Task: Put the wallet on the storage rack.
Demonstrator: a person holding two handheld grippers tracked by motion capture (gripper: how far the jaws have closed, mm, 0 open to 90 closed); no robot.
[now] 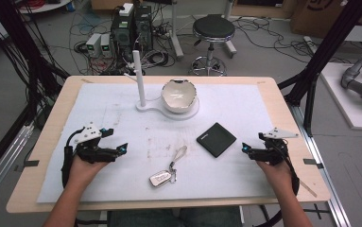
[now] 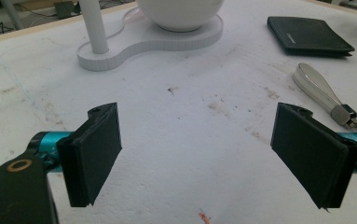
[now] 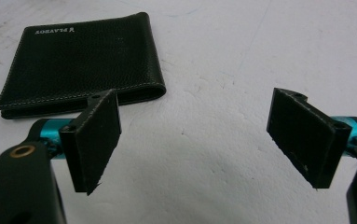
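White foam covers the table (image 1: 273, 101); my right claw (image 3: 195, 144), jaws wide and empty, sits just beside the black leather wallet (image 3: 80, 63), nearer than my left claw (image 1: 122, 150).

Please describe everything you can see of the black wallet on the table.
The wallet is black, with a grained, leather-like surface and light stitching along its edges. A small pale logo is printed near one corner. It is folded shut and lies flat on the white mat, turned at an angle, right of the centre in the high view. Nothing touches it; the right gripper is close beside it, jaws open.
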